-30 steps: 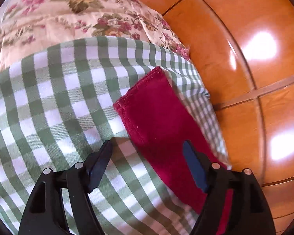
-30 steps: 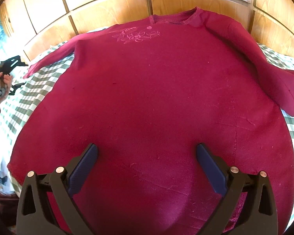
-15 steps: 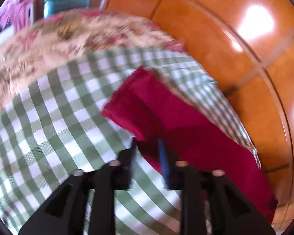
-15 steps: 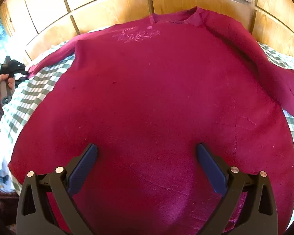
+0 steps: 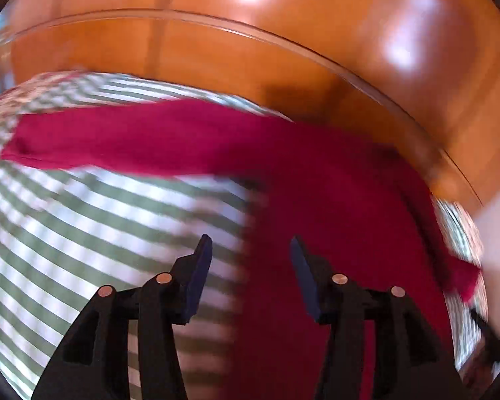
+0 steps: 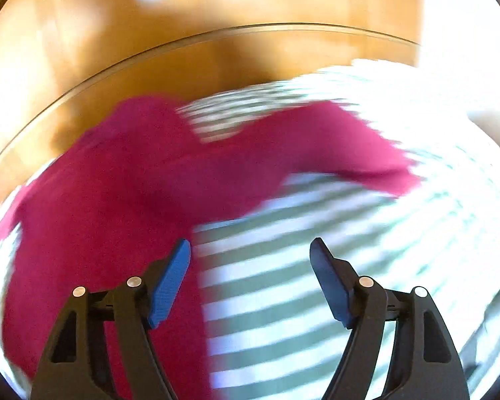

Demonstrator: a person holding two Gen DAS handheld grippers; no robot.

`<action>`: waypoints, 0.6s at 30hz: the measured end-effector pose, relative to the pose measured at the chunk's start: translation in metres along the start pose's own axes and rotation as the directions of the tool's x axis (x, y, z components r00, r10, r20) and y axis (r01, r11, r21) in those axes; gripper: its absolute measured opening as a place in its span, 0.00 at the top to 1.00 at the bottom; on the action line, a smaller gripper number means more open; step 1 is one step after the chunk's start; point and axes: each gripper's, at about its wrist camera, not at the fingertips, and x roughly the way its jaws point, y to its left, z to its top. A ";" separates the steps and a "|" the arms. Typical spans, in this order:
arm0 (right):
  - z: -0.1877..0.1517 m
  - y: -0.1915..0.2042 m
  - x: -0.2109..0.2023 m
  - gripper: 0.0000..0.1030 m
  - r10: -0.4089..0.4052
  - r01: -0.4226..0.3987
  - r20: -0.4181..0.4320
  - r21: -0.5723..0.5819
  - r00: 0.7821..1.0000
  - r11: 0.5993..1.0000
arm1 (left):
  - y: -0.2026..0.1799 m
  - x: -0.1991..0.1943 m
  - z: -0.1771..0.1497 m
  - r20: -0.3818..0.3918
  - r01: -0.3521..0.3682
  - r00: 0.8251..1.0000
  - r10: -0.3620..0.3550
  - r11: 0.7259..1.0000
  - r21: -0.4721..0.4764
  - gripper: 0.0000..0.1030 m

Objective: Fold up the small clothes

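Right now both views blur. My left gripper [image 5: 250, 266] hangs empty, jaws opening, over the red sweater [image 5: 316, 183] edge; right gripper [image 6: 250, 266] empty, closing, beside it. Sweater lies flat on the checked cloth [image 6: 316, 266], sleeves out, ready for folding.

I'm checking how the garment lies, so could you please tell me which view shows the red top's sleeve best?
The left wrist view: the sleeve stretches almost fully across the checked cloth, cuff end visible, though blurred. The right wrist view shows the other sleeve, also blurred, bent and shorter in frame, with more of the body beside it.
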 end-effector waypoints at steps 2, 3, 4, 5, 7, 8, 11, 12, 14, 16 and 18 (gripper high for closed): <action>0.006 -0.048 0.000 0.28 -0.013 0.011 0.014 0.162 1.000 0.987 | -0.024 0.006 -0.016 -0.043 0.038 0.998 -0.037 0.999 0.039 0.49; 0.009 -0.069 0.000 0.28 -0.016 0.010 0.023 0.229 1.000 0.973 | -0.032 0.010 -0.023 -0.067 0.054 0.996 -0.050 0.997 0.056 0.49; 0.011 -0.089 0.002 0.28 -0.033 0.022 0.038 0.276 0.999 0.961 | -0.042 0.014 -0.030 -0.089 0.060 0.995 -0.054 0.996 0.070 0.49; 0.013 -0.102 0.008 0.28 -0.035 0.022 0.039 0.288 0.999 0.957 | -0.050 0.018 -0.036 -0.115 0.069 0.992 -0.059 0.994 0.084 0.49; 0.017 -0.115 0.022 0.28 -0.051 0.044 0.020 0.276 0.998 0.960 | -0.061 0.021 -0.044 -0.138 0.074 0.989 -0.060 0.992 0.100 0.49; 0.019 -0.120 0.031 0.28 -0.064 0.060 0.007 0.260 0.998 0.964 | -0.063 0.021 -0.045 -0.142 0.073 0.988 -0.057 0.992 0.106 0.49; 0.028 -0.133 0.051 0.28 -0.035 0.035 -0.005 0.270 0.999 0.962 | -0.072 0.020 -0.052 -0.158 0.065 0.986 -0.044 0.990 0.129 0.49; 0.032 -0.135 0.053 0.28 -0.020 0.017 0.007 0.284 1.000 0.959 | -0.072 0.021 -0.052 -0.162 0.059 0.986 -0.037 0.990 0.130 0.47; 0.037 -0.135 0.056 0.38 0.002 -0.009 0.022 0.299 1.000 0.954 | -0.068 0.029 -0.051 -0.172 0.044 0.985 -0.022 0.991 0.128 0.46; 0.044 -0.132 0.060 0.68 0.037 -0.036 0.001 0.294 0.999 0.955 | -0.071 0.030 -0.053 -0.177 0.033 0.984 -0.010 0.991 0.127 0.46; 0.061 -0.130 0.061 0.91 0.043 -0.040 -0.006 0.278 0.999 0.960 | -0.075 0.030 -0.055 -0.174 0.021 0.985 0.004 0.990 0.139 0.44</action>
